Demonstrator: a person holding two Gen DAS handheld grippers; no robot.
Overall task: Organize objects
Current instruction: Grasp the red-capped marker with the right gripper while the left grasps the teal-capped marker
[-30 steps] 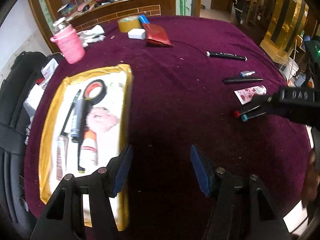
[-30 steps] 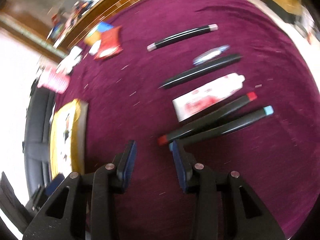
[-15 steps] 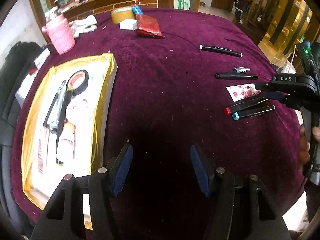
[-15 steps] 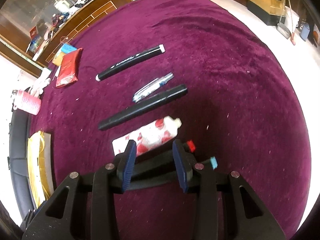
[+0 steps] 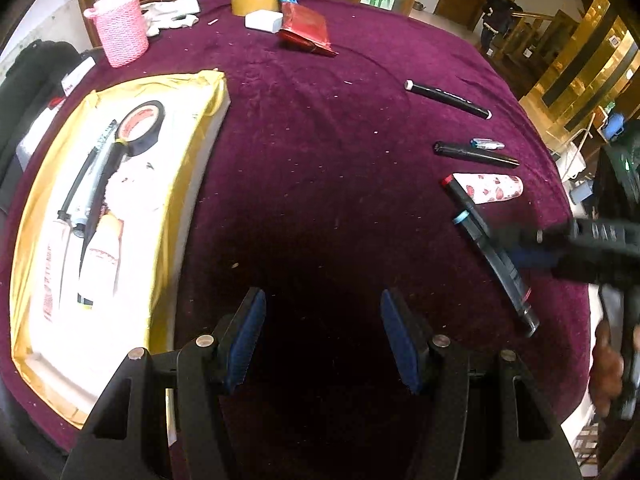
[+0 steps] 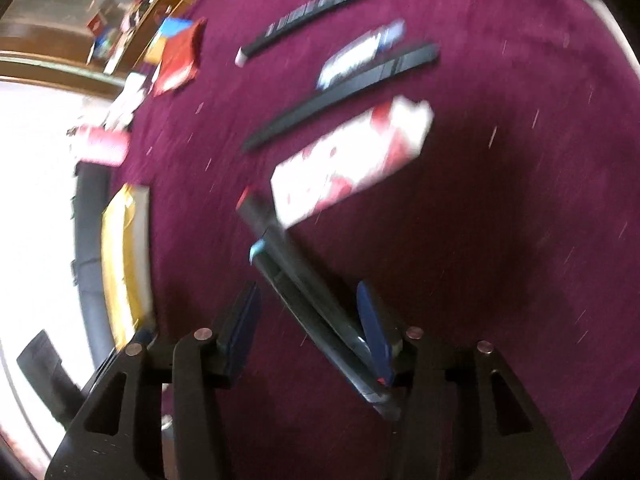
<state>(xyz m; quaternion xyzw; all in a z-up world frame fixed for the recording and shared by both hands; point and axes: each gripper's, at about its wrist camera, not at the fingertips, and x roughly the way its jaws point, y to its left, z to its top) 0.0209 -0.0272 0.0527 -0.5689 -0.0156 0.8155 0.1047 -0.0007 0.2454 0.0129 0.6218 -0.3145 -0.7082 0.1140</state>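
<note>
Two black markers, one red-capped (image 5: 466,198) and one blue-capped (image 5: 482,240), lie side by side on the purple cloth, turned diagonally. My right gripper (image 6: 308,320) is open around them; they rest against its right finger (image 6: 374,326). In the left wrist view the right gripper (image 5: 532,256) sits at the markers' near half. The markers show in the right wrist view (image 6: 298,280). My left gripper (image 5: 322,332) is open and empty above bare cloth. A yellow-edged tray (image 5: 200,136) at left holds tape, pens and tubes.
A red-patterned white tube (image 5: 494,187), a black pen (image 5: 476,154), a small silver-blue item (image 5: 487,144) and a black marker (image 5: 448,99) lie beyond the pair. A pink cup (image 5: 120,28), tape roll (image 5: 254,0) and red packet (image 5: 306,32) stand at the far edge.
My right gripper has opened wider and the two markers have swung from lying crosswise to a diagonal, their far ends shifted toward me. The left gripper stays open, its view shifted slightly.
</note>
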